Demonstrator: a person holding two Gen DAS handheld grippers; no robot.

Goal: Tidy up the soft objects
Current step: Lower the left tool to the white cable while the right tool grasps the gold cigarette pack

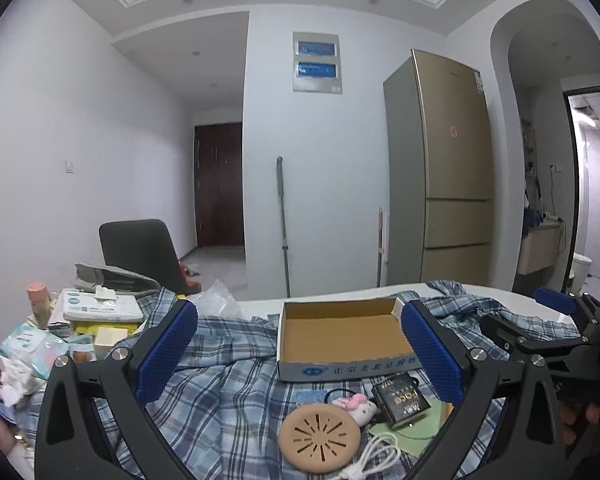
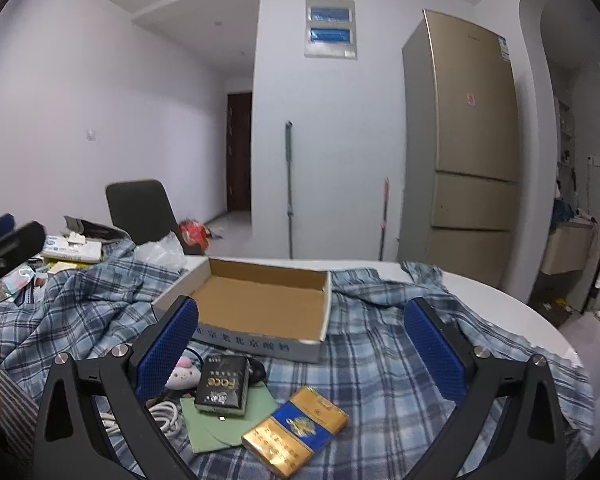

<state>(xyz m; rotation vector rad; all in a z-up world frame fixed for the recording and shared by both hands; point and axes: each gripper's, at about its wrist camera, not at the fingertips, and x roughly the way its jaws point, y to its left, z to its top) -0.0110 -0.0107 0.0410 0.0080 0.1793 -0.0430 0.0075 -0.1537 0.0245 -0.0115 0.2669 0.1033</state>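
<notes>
A plaid shirt (image 2: 380, 360) covers the table, rumpled. An open cardboard box (image 2: 260, 304) sits on it, long axis crosswise. Just before the box lies a plush toy (image 1: 358, 406), beside a black pack (image 2: 222, 386), a round pad (image 1: 320, 438) and a cable (image 1: 374, 456). Left gripper (image 1: 300, 352) and right gripper (image 2: 300, 344) hover, jaws apart.

A crumpled blue-and-white plaid cloth (image 2: 380, 360) lies spread over the table. On it, a small white-and-pink plush toy (image 1: 358, 408) lies on its side, just in front of an open, shallow cardboard box (image 2: 260, 304) with a brown interior, sitting upright.
</notes>
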